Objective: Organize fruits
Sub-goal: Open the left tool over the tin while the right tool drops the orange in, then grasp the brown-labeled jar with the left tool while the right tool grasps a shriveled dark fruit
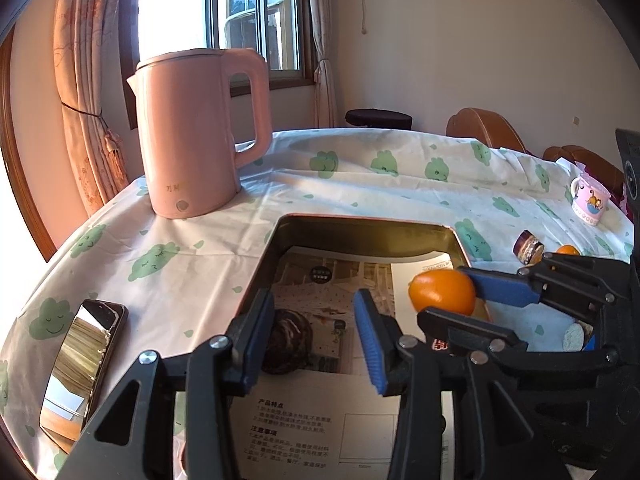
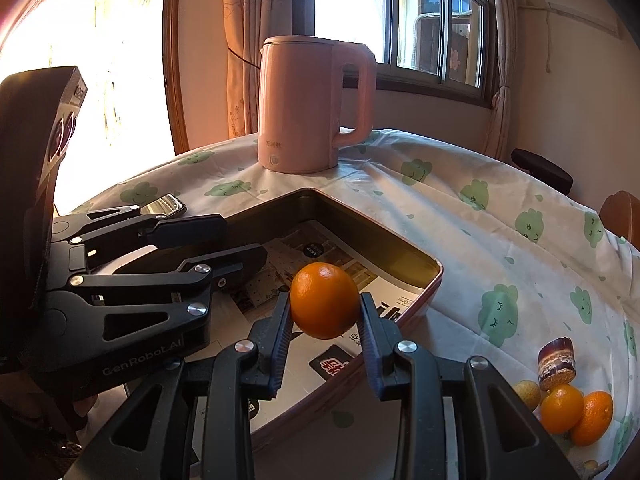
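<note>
Glossy metal tray point(image 2: 416, 292); matt cloth tablecloth point(image 2: 500, 248)

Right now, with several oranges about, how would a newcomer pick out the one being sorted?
Find the pink kettle on the cloud-print tablecloth; nearer than it lies a paper-lined metal tray. Above the tray's near right corner is the orange you want. Unlike the two oranges resting on the cloth farther right, it is off the table, pinched between the right tongs.

pink kettle point(image 1: 192, 132) | phone point(image 1: 82, 364) | mug point(image 1: 590, 200), perhaps | tablecloth point(image 1: 360, 188)
</note>
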`<control>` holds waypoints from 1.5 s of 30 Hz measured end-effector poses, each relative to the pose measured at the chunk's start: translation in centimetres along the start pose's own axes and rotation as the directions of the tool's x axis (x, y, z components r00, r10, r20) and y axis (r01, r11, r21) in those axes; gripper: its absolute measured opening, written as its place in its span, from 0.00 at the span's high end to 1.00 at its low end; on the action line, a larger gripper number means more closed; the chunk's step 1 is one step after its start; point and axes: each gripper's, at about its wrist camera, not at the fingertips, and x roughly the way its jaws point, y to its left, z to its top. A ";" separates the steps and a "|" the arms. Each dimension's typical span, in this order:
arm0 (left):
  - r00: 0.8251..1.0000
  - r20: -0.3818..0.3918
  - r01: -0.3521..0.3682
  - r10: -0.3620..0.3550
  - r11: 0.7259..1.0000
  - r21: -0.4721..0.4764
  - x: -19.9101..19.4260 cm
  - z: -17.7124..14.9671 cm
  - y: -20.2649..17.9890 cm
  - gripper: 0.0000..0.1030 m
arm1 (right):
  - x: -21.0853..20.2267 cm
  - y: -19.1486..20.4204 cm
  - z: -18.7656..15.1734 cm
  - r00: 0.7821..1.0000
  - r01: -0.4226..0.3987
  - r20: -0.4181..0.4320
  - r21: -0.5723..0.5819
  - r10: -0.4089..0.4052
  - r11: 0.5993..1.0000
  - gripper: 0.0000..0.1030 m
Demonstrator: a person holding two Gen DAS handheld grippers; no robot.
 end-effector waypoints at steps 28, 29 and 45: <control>0.995 0.102 0.020 -0.017 0.999 -0.030 -2.9 0.0 -1.0 0.26 | -4.6 -0.6 -0.3 0.991 0.090 0.099 0.010 -0.091 0.996 0.42; 0.993 0.112 0.025 -0.023 0.999 -0.021 -3.4 0.0 -1.5 0.25 | -5.3 -0.8 -0.6 0.990 0.098 0.106 0.005 -0.098 0.995 0.41; 0.958 0.044 0.278 -0.284 0.954 0.117 -4.1 -1.9 -13.8 0.11 | -14.2 -9.7 -10.6 0.946 0.322 -0.025 0.180 -0.323 0.929 0.35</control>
